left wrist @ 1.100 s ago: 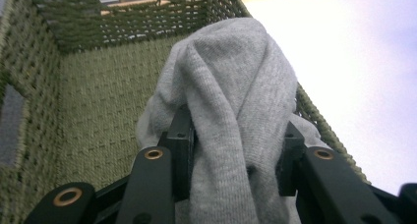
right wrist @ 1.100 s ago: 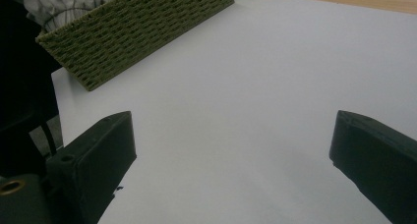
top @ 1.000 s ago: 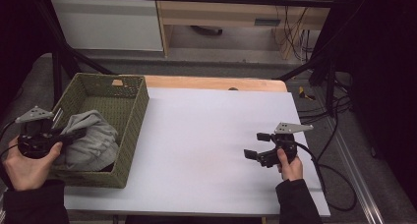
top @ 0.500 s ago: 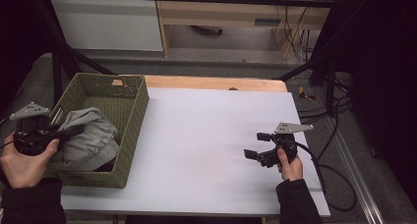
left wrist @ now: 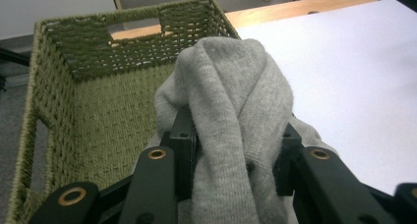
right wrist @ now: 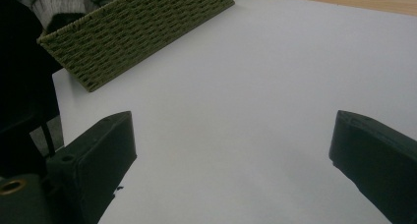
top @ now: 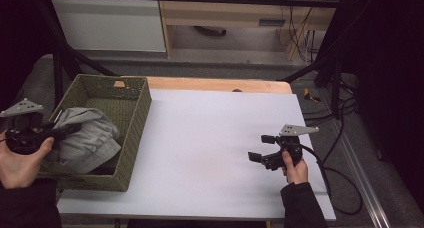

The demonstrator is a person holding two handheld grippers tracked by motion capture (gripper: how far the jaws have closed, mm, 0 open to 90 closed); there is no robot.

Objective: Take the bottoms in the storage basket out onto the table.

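High view: left gripper (top: pixel 62 132) had drawn slightly back toward basket's (top: pixel 134 138) left edge, grey garment (top: pixel 87 138) bunched inside basket. Right gripper (top: pixel 262 148) unmoved on white table (top: pixel 200 153).
Left gripper view: jaws clamped on garment fold.
Right gripper view: jaws apart, holding nothing.

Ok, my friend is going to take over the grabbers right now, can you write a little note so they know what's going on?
Left gripper: shut on a bunched fold of the grey cloth, held over the green woven basket.
Right gripper: open, holding nothing, low over the white table at the right.
Things: most of the cloth lies inside the basket, which sits at the table's left edge.
Done: the cloth is gripped.
Left: probably lift the cloth out and lay it on the table; the free gripper could help.
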